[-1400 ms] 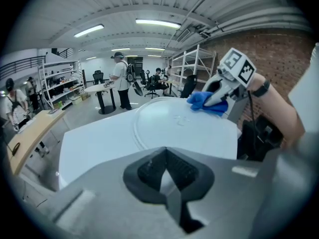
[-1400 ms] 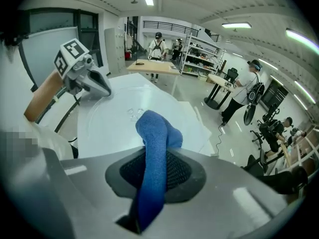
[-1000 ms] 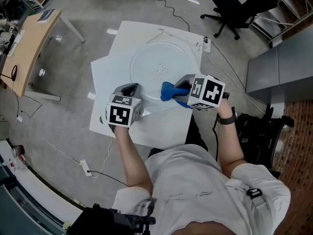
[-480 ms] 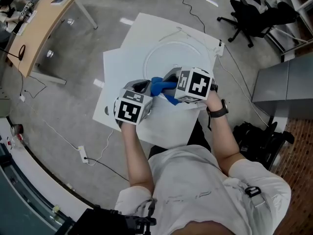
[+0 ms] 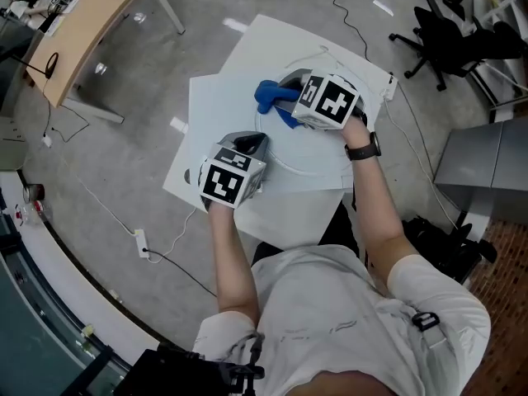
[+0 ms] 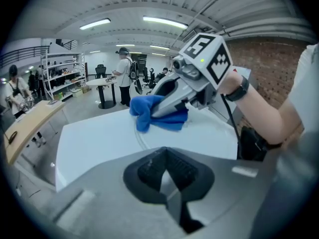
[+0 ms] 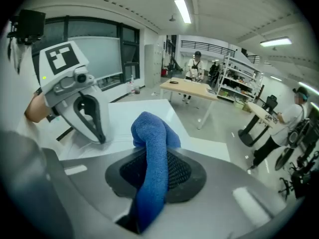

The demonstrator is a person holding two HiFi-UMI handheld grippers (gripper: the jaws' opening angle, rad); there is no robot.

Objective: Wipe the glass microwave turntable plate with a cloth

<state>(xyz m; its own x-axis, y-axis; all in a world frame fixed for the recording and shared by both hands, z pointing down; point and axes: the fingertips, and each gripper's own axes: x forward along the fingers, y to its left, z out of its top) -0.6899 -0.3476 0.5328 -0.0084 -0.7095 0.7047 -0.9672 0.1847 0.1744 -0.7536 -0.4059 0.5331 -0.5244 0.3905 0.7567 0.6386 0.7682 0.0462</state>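
1. The plate [image 5: 307, 147] lies flat on a white board [image 5: 216, 110] on the floor, in front of the person.
2. Right gripper [image 5: 286, 83]: its jaws are clamped on a blue cloth [image 5: 268, 96]. In the right gripper view the cloth runs up between the pads and bunches into a lump past the tips.
3. The cloth lump sits at the plate's left rim, on the side far from the person. In the left gripper view it touches the surface there.
4. Left gripper [image 5: 250, 143]: the jaw tips are together, and the left gripper view shows nothing between them.
5. The left gripper sits low at the plate's near-left rim and points toward the plate. It cannot be told whether the tips touch the glass.
6. The two grippers are apart, with the right one beyond the left. Each shows in the other's view.
7. There is a watch [image 5: 360, 149] on the right wrist.
8. A desk [image 5: 82, 31] stands at upper left and a black chair [image 5: 462, 35] at upper right, both well apart from the board.
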